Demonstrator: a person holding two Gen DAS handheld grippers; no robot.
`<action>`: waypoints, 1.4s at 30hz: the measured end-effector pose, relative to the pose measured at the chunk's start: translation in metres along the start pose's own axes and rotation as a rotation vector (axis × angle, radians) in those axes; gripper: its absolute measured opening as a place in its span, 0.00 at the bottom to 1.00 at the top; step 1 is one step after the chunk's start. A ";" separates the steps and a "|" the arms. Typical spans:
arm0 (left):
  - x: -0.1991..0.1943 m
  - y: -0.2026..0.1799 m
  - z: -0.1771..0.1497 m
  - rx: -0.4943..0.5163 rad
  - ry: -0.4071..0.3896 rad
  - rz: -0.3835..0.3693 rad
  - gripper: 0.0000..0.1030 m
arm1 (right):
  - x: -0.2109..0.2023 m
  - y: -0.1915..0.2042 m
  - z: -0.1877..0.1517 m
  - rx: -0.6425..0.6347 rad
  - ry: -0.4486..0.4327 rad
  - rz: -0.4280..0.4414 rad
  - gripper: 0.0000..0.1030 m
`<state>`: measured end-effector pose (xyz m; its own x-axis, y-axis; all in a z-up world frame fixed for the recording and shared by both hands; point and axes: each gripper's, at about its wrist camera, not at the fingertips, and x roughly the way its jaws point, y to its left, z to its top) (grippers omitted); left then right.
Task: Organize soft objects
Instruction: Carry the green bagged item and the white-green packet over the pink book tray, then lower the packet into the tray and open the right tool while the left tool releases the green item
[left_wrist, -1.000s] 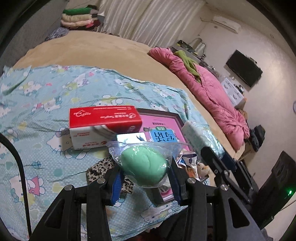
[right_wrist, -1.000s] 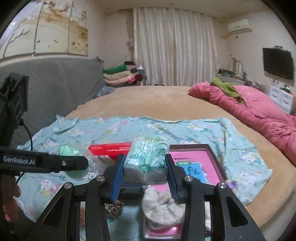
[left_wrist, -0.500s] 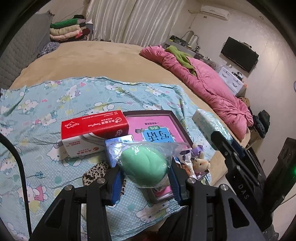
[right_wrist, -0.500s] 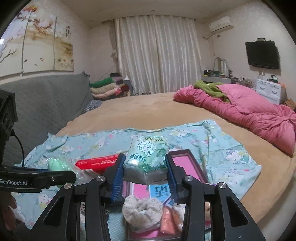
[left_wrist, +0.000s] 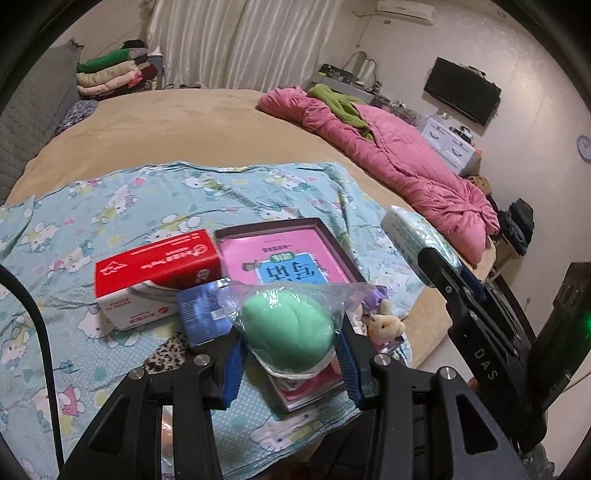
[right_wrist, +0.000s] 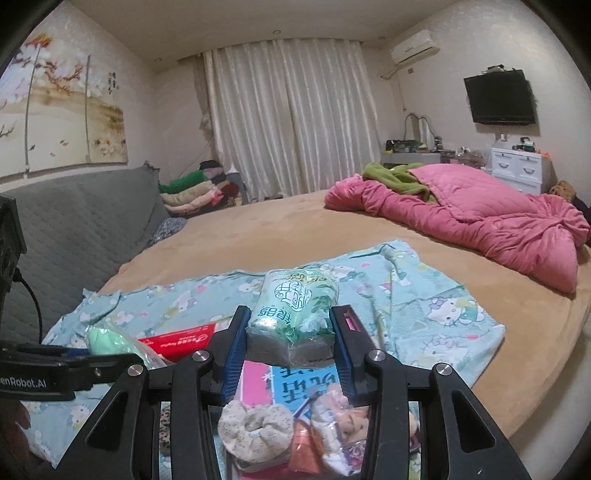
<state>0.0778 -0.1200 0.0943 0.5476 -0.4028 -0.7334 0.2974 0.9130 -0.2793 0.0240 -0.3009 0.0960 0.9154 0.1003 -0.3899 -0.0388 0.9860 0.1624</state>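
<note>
Left gripper (left_wrist: 291, 352) is clamped on a bagged green ball (left_wrist: 290, 338), held above the tray (left_wrist: 338, 251); right gripper (right_wrist: 290, 350) is clamped on a tissue pack (right_wrist: 295, 302), seen at 3 o'clock from the ball. A red box (left_wrist: 157, 271) lies at the tray's 9 o'clock on the sheet (left_wrist: 147, 199)

A home bedroom: wide bed (right_wrist: 280, 236), pink quilt (right_wrist: 480, 214), curtains (right_wrist: 291, 118), wall television (right_wrist: 498, 98).

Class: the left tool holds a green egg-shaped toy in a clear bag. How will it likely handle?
The green toy probably squashes: it bulges between the left tool's pads. Its loose clear bag may let it slip. Being rounded, it would likely roll if set down.
</note>
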 end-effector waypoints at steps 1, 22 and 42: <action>0.003 -0.004 0.000 0.009 0.006 0.001 0.43 | 0.000 -0.003 0.000 0.003 -0.001 -0.005 0.42; 0.045 -0.035 -0.002 0.061 0.075 0.000 0.43 | 0.011 -0.047 -0.008 0.057 0.008 -0.067 0.42; 0.100 -0.024 -0.016 0.040 0.174 0.018 0.43 | 0.032 -0.073 -0.025 0.076 0.087 -0.096 0.42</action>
<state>0.1129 -0.1808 0.0173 0.4101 -0.3660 -0.8354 0.3220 0.9151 -0.2429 0.0460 -0.3662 0.0487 0.8752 0.0201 -0.4833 0.0810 0.9789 0.1874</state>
